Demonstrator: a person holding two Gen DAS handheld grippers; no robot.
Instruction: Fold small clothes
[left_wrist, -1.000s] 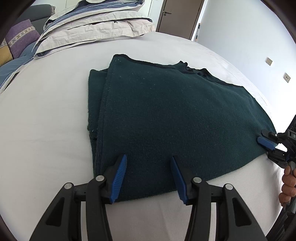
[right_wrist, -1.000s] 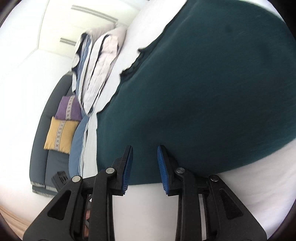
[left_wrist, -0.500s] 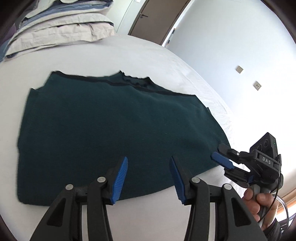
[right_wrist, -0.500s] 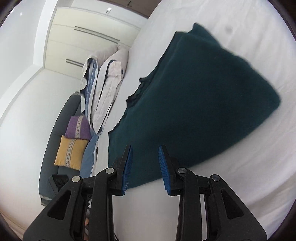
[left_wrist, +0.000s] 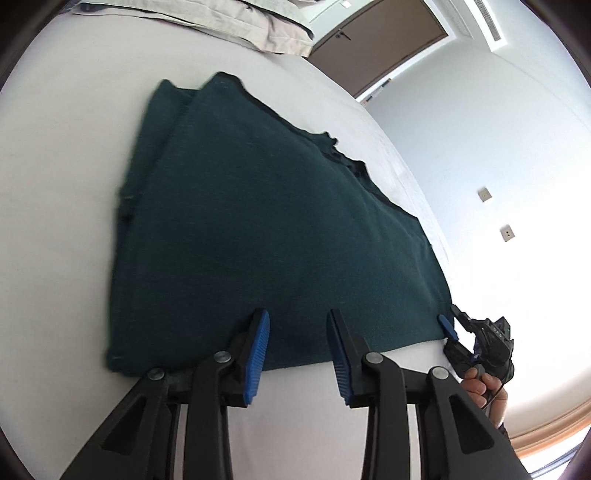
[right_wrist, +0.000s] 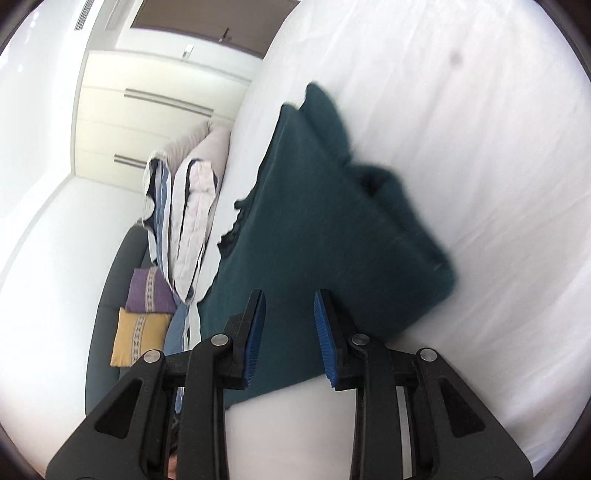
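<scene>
A dark green knitted garment (left_wrist: 273, 221) lies folded flat on the white bed (left_wrist: 55, 184); it also shows in the right wrist view (right_wrist: 317, 236). My left gripper (left_wrist: 298, 334) is open and empty, its blue pads over the garment's near hem. My right gripper (right_wrist: 289, 319) is open and empty at the garment's near right corner. It also shows in the left wrist view (left_wrist: 452, 325), at the garment's right corner, with a hand on its handle.
Folded pale bedding (right_wrist: 192, 206) is stacked at the head of the bed, also in the left wrist view (left_wrist: 236, 18). A grey sofa with purple (right_wrist: 149, 291) and yellow (right_wrist: 138, 338) cushions stands beside it. A brown door (left_wrist: 373, 44) and white walls lie beyond.
Both grippers have swung and tilted around the garment's near edge and stayed open. The right gripper has come back close to the garment's right corner. The garment has not visibly moved.
</scene>
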